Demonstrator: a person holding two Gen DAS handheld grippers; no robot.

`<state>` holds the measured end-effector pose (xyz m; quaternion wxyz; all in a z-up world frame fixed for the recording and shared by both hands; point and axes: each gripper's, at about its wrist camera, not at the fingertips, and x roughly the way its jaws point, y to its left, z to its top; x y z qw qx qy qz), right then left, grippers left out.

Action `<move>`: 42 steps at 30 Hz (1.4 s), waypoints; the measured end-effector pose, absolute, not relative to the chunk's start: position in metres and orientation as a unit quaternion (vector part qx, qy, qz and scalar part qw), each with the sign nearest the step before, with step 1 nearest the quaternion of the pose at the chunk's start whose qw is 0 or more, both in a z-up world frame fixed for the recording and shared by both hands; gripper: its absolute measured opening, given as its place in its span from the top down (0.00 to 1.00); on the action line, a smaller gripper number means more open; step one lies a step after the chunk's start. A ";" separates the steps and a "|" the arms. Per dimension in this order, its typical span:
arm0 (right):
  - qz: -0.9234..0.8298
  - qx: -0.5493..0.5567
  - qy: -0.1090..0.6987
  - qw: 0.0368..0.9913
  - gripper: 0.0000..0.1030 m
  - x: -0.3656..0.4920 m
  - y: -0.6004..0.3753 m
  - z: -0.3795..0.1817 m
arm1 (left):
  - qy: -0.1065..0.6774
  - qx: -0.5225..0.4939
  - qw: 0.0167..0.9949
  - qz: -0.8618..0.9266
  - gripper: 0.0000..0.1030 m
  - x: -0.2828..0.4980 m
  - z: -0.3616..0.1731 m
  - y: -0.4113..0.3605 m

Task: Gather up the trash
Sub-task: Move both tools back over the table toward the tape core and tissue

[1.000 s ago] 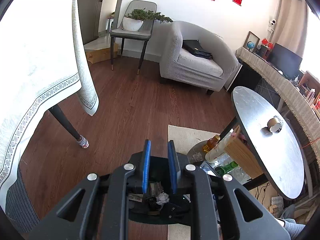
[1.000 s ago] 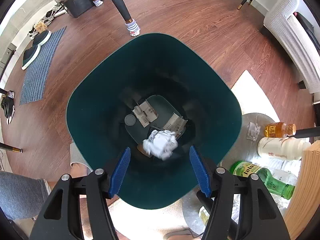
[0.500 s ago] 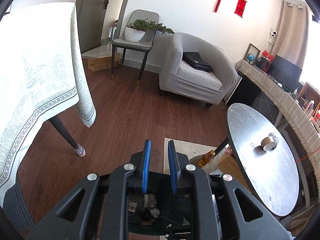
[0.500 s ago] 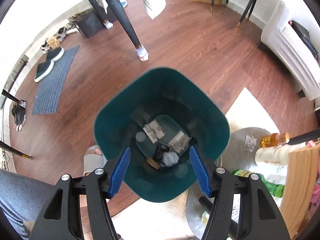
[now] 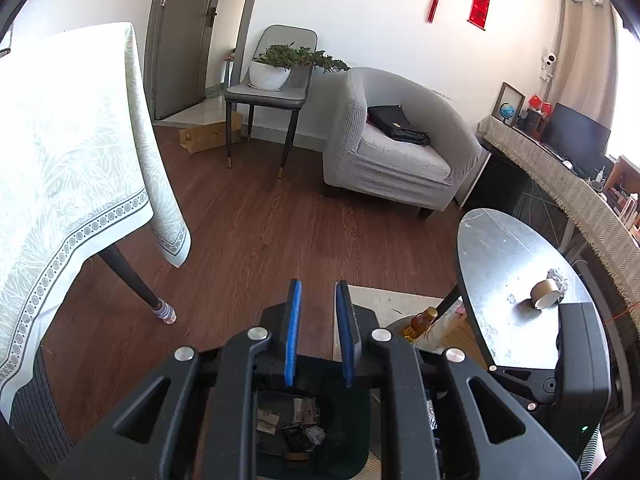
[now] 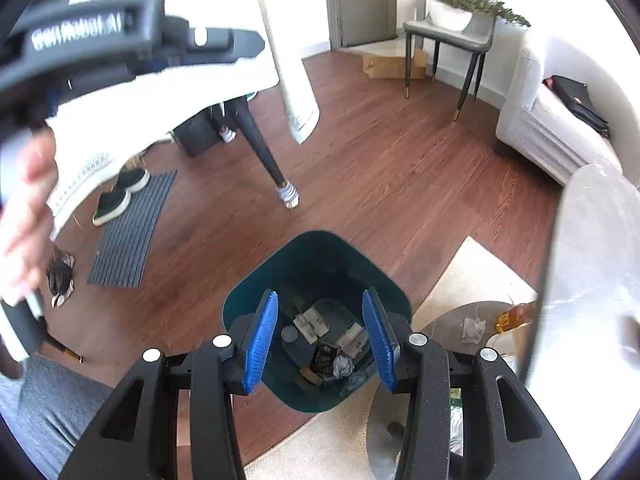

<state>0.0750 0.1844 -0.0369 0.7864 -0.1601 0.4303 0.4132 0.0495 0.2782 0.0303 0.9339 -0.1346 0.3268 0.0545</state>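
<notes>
A dark green trash bin (image 6: 316, 264) is standing upright and open on the wooden floor, its corner overlapping a pale rug. A crumpled white paper ball (image 6: 343, 366) is lying inside among flat scraps and wrappers (image 6: 312, 322).

Left wrist view: looked level across the room toward the armchair (image 5: 394, 148) at 12 o'clock. Right wrist view: looked steeply down from above, bin (image 6: 316, 268) at 6 o'clock. Shared: bin (image 5: 348, 440), armchair (image 6: 556, 132), potted-plant chair (image 5: 272, 88) (image 6: 452, 36).
</notes>
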 end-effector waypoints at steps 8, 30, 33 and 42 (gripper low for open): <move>0.384 -0.132 0.391 0.826 0.60 0.089 0.132 0.001 | 0.329 -0.096 0.939 0.039 0.75 0.068 0.030 0.232; 0.228 -0.037 0.365 0.902 0.59 0.149 -0.053 0.029 | 0.327 -0.061 0.941 -0.063 0.33 0.122 0.027 0.088; 0.214 -0.033 0.373 0.902 0.59 0.152 -0.074 0.023 | 0.336 -0.060 0.937 -0.075 0.28 0.130 0.023 0.069; 0.183 -0.002 0.384 0.905 0.40 0.156 -0.122 0.014 | 0.370 -0.040 0.921 -0.116 0.18 0.152 0.003 0.013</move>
